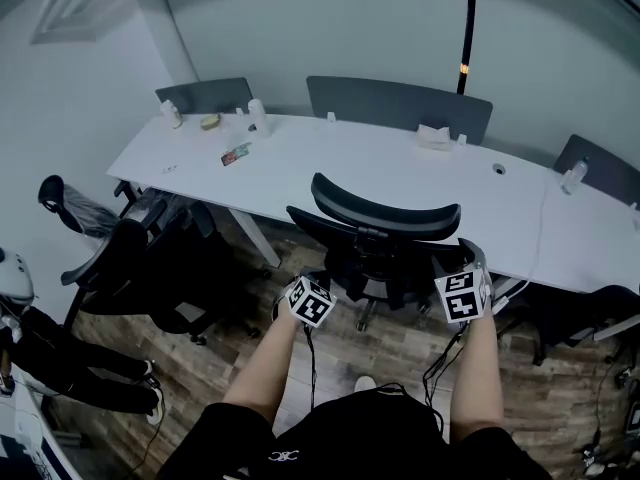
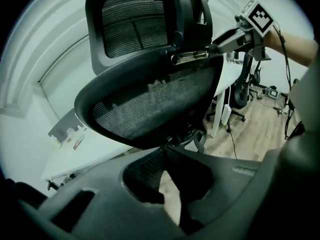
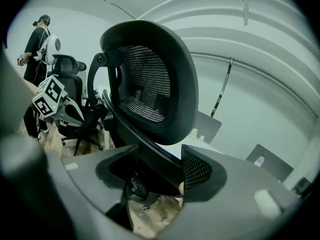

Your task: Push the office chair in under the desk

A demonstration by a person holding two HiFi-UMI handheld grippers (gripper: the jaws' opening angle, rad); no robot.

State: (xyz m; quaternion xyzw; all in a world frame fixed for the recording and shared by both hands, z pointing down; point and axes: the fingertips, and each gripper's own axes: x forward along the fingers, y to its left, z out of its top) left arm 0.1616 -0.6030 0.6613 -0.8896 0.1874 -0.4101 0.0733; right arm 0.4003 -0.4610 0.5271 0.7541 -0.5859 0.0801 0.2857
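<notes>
The black mesh office chair (image 1: 385, 238) stands with its back to me, in front of the long white desk (image 1: 300, 163); its seat is partly under the desk edge. My left gripper (image 1: 312, 293) is at the lower left side of the backrest. In the left gripper view, the left gripper (image 2: 167, 159) is shut, its tips just below the backrest's lower edge (image 2: 150, 134); nothing shows between the pads. My right gripper (image 1: 458, 283) is at the backrest's right side. In the right gripper view, the right gripper (image 3: 155, 169) has the backrest's rim (image 3: 145, 151) between its jaws, against the mesh pad.
Two more black chairs (image 1: 140, 268) stand at the left, near a person (image 1: 30, 358). Bottles (image 1: 258, 116), a tissue box (image 1: 434, 136) and small items lie on the desk. Grey partitions (image 1: 400, 103) line its far side. Cables (image 1: 600, 408) run over the wood floor at the right.
</notes>
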